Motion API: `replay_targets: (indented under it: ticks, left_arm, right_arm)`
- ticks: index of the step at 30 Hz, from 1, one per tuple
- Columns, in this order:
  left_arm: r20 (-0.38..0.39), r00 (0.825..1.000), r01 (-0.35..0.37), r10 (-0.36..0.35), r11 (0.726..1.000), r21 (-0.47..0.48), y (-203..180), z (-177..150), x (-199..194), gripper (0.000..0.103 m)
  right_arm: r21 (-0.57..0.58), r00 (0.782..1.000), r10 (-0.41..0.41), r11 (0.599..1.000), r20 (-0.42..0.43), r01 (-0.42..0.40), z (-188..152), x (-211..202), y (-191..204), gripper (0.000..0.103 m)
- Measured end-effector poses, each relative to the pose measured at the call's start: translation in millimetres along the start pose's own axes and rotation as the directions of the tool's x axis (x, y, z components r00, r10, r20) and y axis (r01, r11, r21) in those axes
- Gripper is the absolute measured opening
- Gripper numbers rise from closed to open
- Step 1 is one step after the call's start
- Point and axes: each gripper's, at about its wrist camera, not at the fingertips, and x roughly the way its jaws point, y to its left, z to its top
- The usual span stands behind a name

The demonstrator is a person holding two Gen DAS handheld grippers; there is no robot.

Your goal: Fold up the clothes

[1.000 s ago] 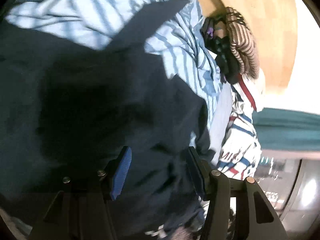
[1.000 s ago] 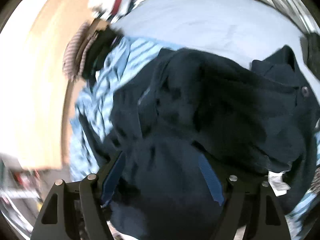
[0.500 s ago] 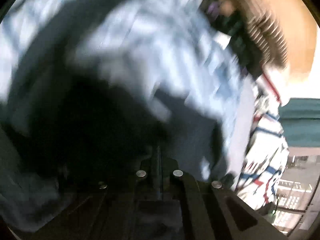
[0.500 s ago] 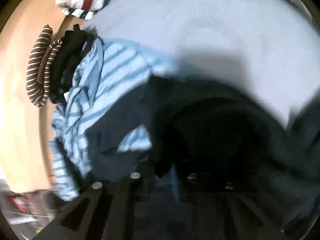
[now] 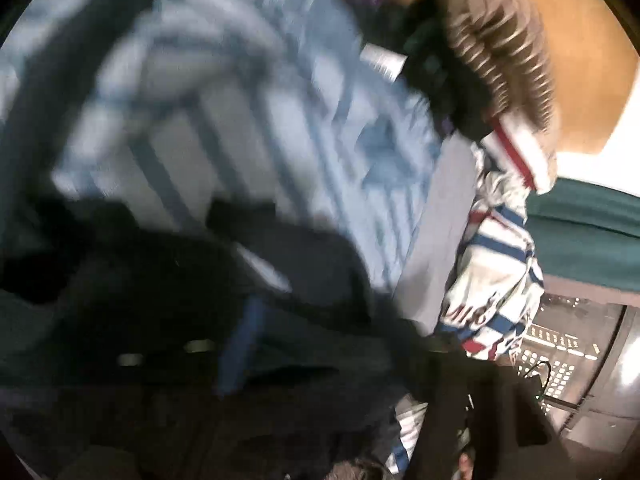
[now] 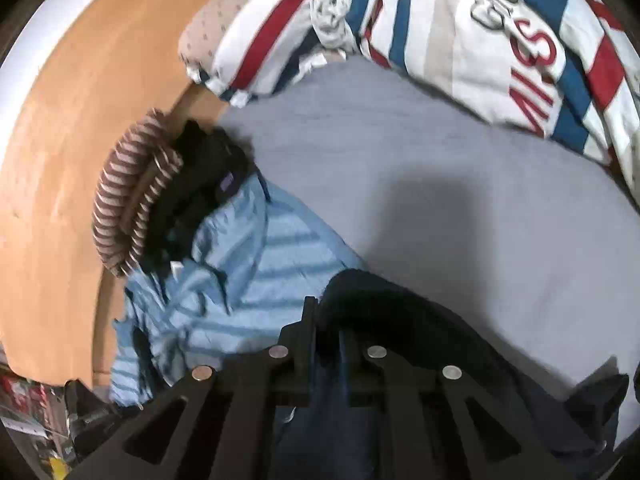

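Observation:
A dark navy shirt [image 6: 404, 312] lies bunched on a grey bed sheet [image 6: 460, 184]. My right gripper [image 6: 326, 320] is shut on a fold of the navy shirt, which drapes over its fingers. The left wrist view is motion-blurred. There the navy shirt [image 5: 160, 300] covers my left gripper [image 5: 312, 320]. One blue pad [image 5: 240, 344] shows at a gap from the dark right finger, with navy cloth lying between them. A light blue striped shirt [image 6: 240, 276] lies under and beside the navy one, and shows in the left wrist view [image 5: 248, 128].
A brown striped garment [image 6: 128, 200] and a black garment [image 6: 200, 176] lie against the wooden bed frame [image 6: 60, 120]. A white, red and blue striped duvet [image 6: 500, 40] is heaped at the far side. A teal cloth [image 5: 584, 236] and a metal appliance [image 5: 568, 360] are beyond the bed.
Both grippers closed on the navy shirt from open a second ago. The right one has pulled its fold back, uncovering more grey sheet. The left view swung, and its jaws now stand apart again.

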Motion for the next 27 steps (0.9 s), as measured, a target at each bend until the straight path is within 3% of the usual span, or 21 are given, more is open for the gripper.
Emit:
replay_targets:
  ticks: [3,6,9,10,11,14,17,19,21,24,27]
  left_arm:
    - [0.005,0.999,-0.053,0.054,0.996,-0.071,17.0,-5.5,16.1,0.066]
    - [-0.059,0.992,-0.118,0.112,0.987,-0.105,30.0,-12.4,38.4,0.066]
    - [-0.036,0.995,-0.1,0.094,0.977,-0.191,49.1,-12.9,50.1,0.061]
    - [-0.016,0.996,-0.088,0.087,0.97,-0.225,54.8,-13.8,47.5,0.044]
    - [-0.004,0.995,-0.095,0.096,0.97,-0.226,56.8,-13.9,44.4,0.009]
    - [0.017,0.996,-0.08,0.084,0.987,-0.136,53.1,-13.6,32.3,0.008]
    - [0.125,0.992,0.01,0.001,0.996,-0.086,39.4,-0.6,-6.8,0.008]
    - [0.213,0.976,0.061,-0.046,0.996,-0.062,28.1,15.5,-37.4,0.007]
    - [0.307,0.948,0.098,-0.081,0.994,-0.04,13.7,32.5,-68.3,0.007]
    - [0.398,0.917,0.027,-0.026,1.0,0.002,1.3,54.5,-91.3,0.007]
    - [0.513,0.858,-0.038,0.0,0.997,0.063,-10.4,72.2,-103.9,0.007]
  right_arm:
    - [-0.042,0.999,-0.04,0.998,-0.01,0.04,-16.0,1.8,-5.4,0.01]
    - [-0.096,0.997,-0.081,0.992,-0.016,0.079,-30.5,-2.2,-12.5,0.01]
    - [-0.109,0.998,-0.066,0.992,-0.026,0.062,-36.4,-10.5,-17.0,0.01]
    - [-0.115,0.998,-0.061,0.992,-0.029,0.058,-39.0,-13.6,-17.4,0.01]
    - [-0.124,0.998,-0.057,0.991,-0.035,0.052,-41.9,-16.4,-16.7,0.01]
    - [-0.148,0.999,-0.033,0.989,-0.03,0.028,-44.5,-28.1,-11.2,0.01]
    - [-0.2,1.0,-0.015,0.98,0.01,0.016,-29.0,-39.7,5.9,0.01]
    - [-0.224,1.0,0.012,0.975,0.028,-0.005,-14.1,-41.7,25.0,0.009]
    - [-0.252,0.998,0.038,0.967,0.042,-0.026,-4.0,-40.9,45.8,0.009]
    - [-0.343,0.994,0.066,0.939,0.084,-0.033,3.0,-28.9,94.8,0.009]
    - [-0.366,0.989,0.105,0.929,0.1,-0.062,19.9,-9.8,129.2,0.009]
